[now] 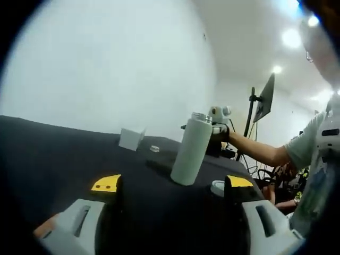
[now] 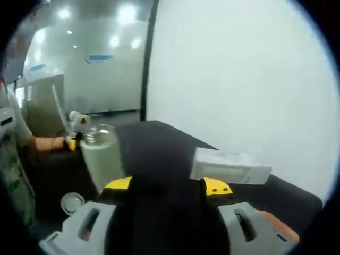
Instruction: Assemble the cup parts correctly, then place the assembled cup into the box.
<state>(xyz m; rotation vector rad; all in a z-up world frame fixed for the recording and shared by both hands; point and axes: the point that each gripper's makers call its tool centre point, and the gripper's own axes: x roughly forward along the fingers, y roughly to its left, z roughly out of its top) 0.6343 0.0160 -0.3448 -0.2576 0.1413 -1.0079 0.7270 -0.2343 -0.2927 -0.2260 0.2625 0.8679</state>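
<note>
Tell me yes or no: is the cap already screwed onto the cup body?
No: the cup body shows bare threads, and the cap lies on the table beside it.

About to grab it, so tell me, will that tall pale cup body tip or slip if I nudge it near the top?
Probably tippy: the cup body stands tall and narrow on the black table, already looking tilted. Its smooth sides may slip between jaws. It looks rigid, likely light if empty.

Left gripper (image 1: 173, 186): jaws spread wide, nothing between | Right gripper (image 2: 167, 186): jaws spread wide, nothing between | Person's forearm (image 1: 255, 150): outstretched
</note>
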